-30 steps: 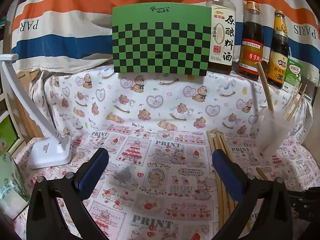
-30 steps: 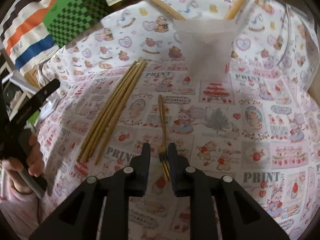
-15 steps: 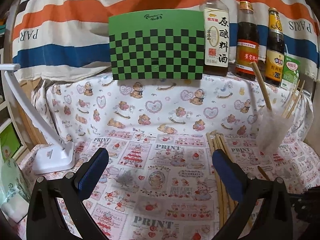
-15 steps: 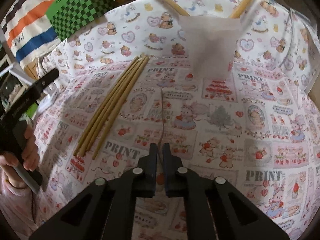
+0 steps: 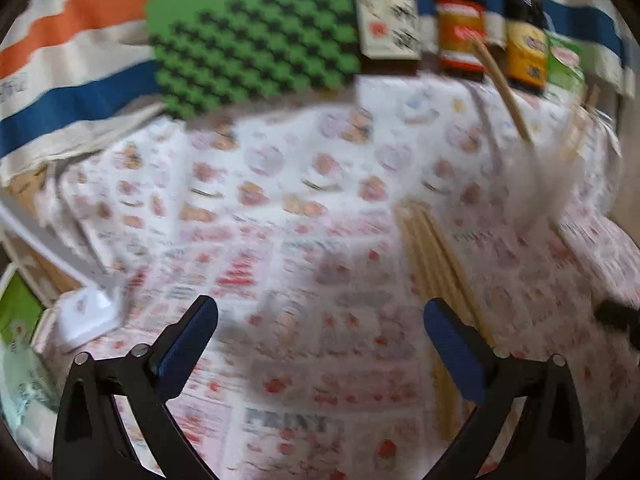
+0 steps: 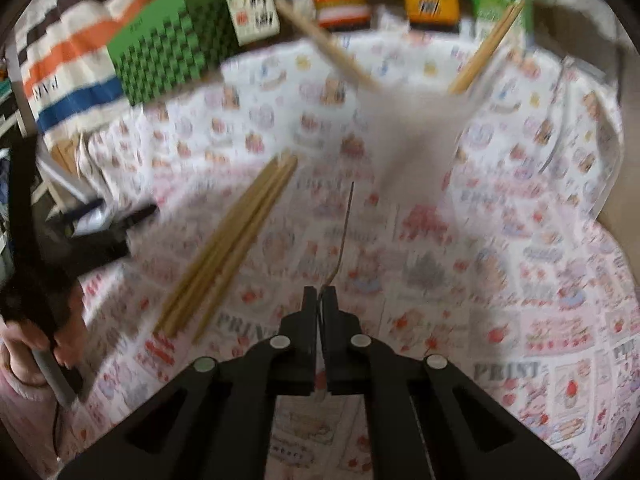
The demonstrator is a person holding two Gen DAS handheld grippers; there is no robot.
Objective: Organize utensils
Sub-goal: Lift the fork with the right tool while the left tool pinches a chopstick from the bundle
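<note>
A table (image 5: pixel 304 208) covered in a white cloth printed with bears, hearts and strawberries fills both views; both are blurred. Along its far edge stand a green checkered board (image 5: pixel 256 36) and a row of sauce bottles (image 5: pixel 460 28), backed by a striped orange, blue and white fabric (image 5: pixel 68 52). A frosted cup (image 6: pixel 416 136) holds a few chopsticks leaning outward, and a bundle of loose chopsticks (image 6: pixel 228 244) lies on the cloth to its left in the right wrist view.

The right gripper (image 6: pixel 319 300) has its jaws pressed together on the tine end of a thin metal fork (image 6: pixel 345 232), seen edge-on; its long axis runs straight away from the jaws, the handle pointing toward the cup.

The left gripper (image 5: pixel 320 324) is spread wide with nothing between its jaws, which are closing slightly.

A second ago the fork lay flat on the cloth between parted right jaws; now it is pinched and its handle is raised off the cloth. The left view has tilted and swung toward the loose chopsticks.
</note>
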